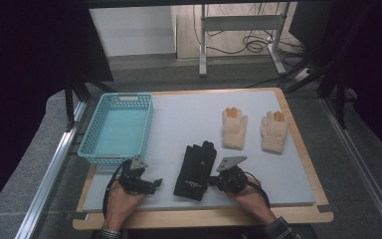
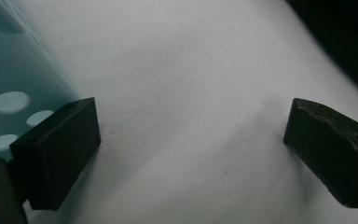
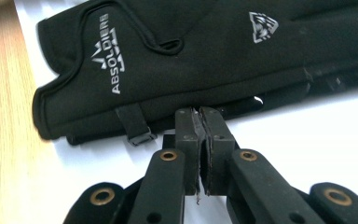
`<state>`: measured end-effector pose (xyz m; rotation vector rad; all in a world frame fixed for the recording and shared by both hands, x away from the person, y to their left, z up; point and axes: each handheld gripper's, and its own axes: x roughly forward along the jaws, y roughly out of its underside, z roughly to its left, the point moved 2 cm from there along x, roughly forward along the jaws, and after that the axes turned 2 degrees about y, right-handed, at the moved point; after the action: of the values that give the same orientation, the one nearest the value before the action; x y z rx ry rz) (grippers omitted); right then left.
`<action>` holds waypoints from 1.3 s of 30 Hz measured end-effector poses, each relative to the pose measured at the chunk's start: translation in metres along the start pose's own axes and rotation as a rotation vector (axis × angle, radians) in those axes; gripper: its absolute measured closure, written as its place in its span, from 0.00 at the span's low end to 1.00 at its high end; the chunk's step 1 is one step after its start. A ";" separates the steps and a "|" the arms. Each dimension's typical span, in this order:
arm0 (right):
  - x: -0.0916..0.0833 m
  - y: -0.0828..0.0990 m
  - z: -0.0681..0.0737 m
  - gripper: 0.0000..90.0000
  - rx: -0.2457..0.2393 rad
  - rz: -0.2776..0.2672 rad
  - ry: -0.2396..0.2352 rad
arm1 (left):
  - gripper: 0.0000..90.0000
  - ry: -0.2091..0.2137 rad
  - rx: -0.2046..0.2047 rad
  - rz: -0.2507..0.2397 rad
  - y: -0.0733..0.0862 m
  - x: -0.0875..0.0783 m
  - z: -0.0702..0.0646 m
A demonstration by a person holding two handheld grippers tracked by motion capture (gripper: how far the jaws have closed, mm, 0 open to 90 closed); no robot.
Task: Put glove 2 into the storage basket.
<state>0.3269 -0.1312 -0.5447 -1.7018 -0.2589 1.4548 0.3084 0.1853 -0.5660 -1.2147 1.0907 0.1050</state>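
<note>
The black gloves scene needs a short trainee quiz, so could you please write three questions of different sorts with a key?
1. True or false: the right gripper has its jaws closed at the edge of the black gloves.
2. Which thing lies nearest the left gripper? A) the teal basket B) the cream gloves C) the wooden table edge
3. How do the left gripper's jaws stand in the left gripper view?

Key:
1. True.
2. A.
3. Wide apart, with nothing between them, over the white mat.
</note>
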 end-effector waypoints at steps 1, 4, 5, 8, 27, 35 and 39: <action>0.003 -0.002 0.002 0.95 -0.002 0.000 -0.001 | 0.04 0.001 0.000 -0.001 0.000 0.000 0.000; 0.011 -0.009 0.007 0.95 -0.013 -0.001 0.000 | 0.04 0.003 -0.001 -0.001 0.000 0.000 0.000; 0.011 -0.009 0.007 0.95 -0.013 -0.001 0.000 | 0.04 0.003 -0.001 -0.001 0.000 0.000 0.000; 0.019 -0.016 0.011 0.95 -0.022 -0.003 -0.002 | 0.04 0.007 -0.006 -0.001 0.000 0.000 0.000; 0.019 -0.026 0.005 0.87 -0.015 -0.046 0.032 | 0.04 0.010 -0.006 -0.003 0.001 0.001 0.000; -0.013 -0.008 -0.022 0.69 0.055 -0.083 0.126 | 0.04 0.010 -0.006 -0.004 0.001 0.001 0.000; -0.030 0.008 -0.040 0.54 0.094 -0.085 0.201 | 0.04 0.010 -0.006 -0.004 0.001 0.001 0.000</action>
<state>0.3505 -0.1740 -0.5317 -1.7244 -0.1492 1.2054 0.3084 0.1857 -0.5670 -1.2240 1.0966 0.0993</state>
